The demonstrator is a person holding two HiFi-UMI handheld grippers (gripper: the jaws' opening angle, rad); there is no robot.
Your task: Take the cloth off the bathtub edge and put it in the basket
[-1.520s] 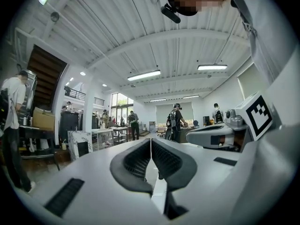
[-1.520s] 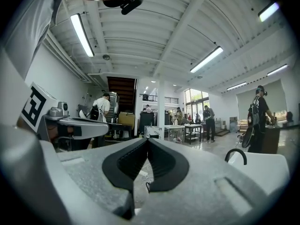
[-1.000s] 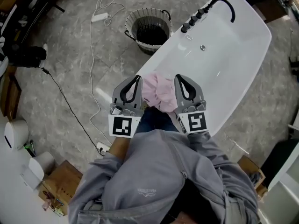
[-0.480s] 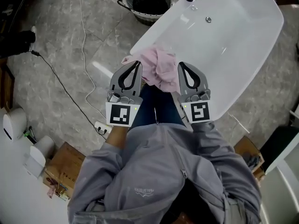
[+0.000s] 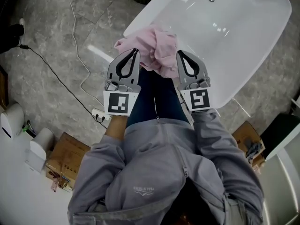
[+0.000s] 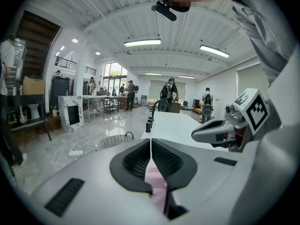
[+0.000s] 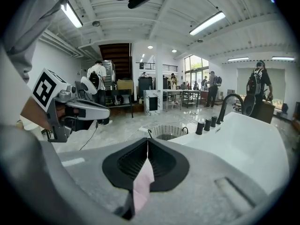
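No legible text anywhere. The small printed logo [image 5: 140, 189] on the grey sweatshirt [image 5: 164, 168] is too tiny to read.

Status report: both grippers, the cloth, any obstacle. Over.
Shut: left gripper and right gripper, each pinching the pink cloth. Cloth bunched at the bathtub edge. Path to basket looks open.

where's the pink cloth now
Head view, upper centre: the pink cloth is bunched over the near rim of the white bathtub, pinched by the left gripper and right gripper.
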